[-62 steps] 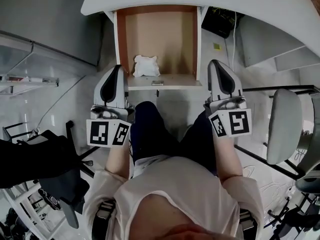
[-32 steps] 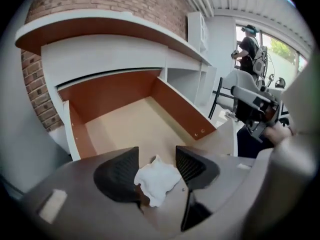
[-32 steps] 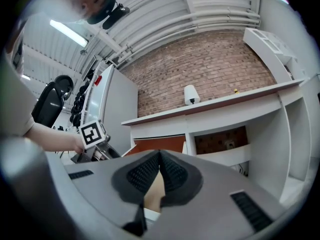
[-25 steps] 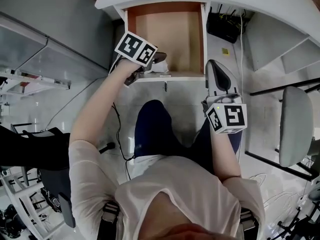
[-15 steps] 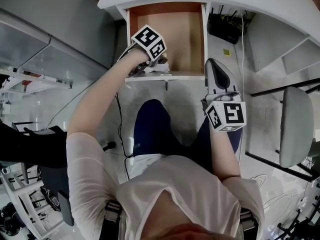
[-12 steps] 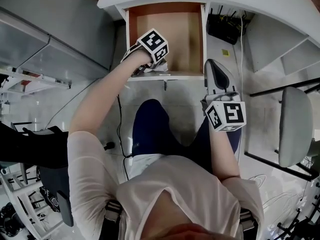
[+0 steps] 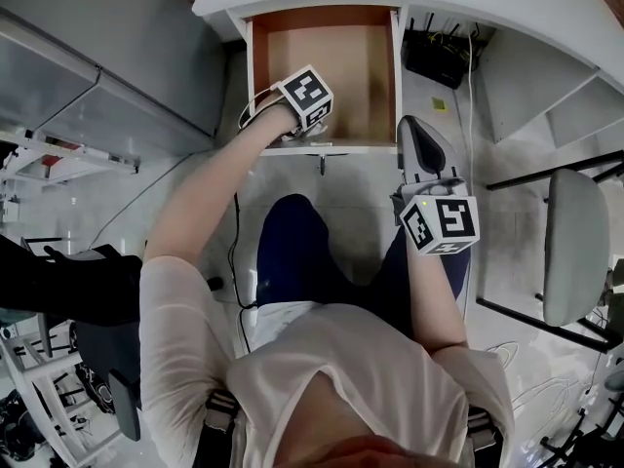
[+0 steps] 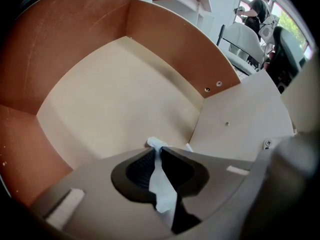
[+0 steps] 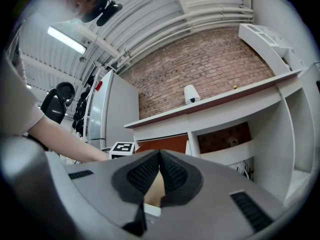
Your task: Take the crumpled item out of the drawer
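A white desk (image 7: 507,8) stands before a brick wall (image 9: 210,69), its drawer (image 7: 375,76) pulled out over the person's knees, pale floor and brown walls bare; in the head view the left gripper's marker cube (image 7: 308,97) covers that gripper's jaws and the crumpled item entirely. The cube's faces carry black-and-white square patterns (not letters). The left gripper (image 8: 159,154) reaches down into the drawer's front left part, just beside the front panel; its jaws are closing, their dark pads already pressing on the crumpled item (image 8: 163,186). Only a thin white strip of it shows, its long axis running along the slot from the fingertips back toward the camera. The right gripper (image 9: 159,165) hovers above the right thigh, jaws together and empty, pointing at the desk.
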Demonstrator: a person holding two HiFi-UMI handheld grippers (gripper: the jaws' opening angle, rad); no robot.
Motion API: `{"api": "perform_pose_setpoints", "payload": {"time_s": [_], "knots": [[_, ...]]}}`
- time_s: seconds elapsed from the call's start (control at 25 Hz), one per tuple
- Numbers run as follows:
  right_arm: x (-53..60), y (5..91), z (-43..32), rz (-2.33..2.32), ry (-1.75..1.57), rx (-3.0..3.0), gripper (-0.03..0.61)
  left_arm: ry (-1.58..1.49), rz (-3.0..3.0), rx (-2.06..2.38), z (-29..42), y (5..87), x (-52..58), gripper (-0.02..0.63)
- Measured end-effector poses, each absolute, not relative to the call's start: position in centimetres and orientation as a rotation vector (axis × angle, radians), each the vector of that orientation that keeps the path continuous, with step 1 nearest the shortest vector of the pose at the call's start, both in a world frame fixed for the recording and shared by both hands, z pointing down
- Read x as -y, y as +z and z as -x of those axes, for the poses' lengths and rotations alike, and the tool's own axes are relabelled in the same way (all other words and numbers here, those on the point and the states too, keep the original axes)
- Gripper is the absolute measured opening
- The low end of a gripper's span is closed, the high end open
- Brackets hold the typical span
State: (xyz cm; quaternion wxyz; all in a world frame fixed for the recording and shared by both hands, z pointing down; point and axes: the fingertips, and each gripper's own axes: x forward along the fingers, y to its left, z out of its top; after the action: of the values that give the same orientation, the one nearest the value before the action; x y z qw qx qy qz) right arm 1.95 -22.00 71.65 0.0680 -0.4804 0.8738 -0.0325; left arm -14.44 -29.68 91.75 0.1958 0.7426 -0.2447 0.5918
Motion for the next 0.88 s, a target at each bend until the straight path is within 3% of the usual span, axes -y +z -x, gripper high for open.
{"api": "perform_pose_setpoints", "payload": {"time_s": [0.4, 0.88], "knots": [[21.6, 72.0, -1.5, 1.428, -0.087, -2.664, 0.008, 1.622, -2.126, 0.779, 14.8, 89.9, 30.3, 0.020], [21.3, 72.1, -0.1, 1.400, 0.000, -2.719, 0.008, 1.202, -2.398, 1.025, 14.8, 79.8, 30.3, 0.018]]}}
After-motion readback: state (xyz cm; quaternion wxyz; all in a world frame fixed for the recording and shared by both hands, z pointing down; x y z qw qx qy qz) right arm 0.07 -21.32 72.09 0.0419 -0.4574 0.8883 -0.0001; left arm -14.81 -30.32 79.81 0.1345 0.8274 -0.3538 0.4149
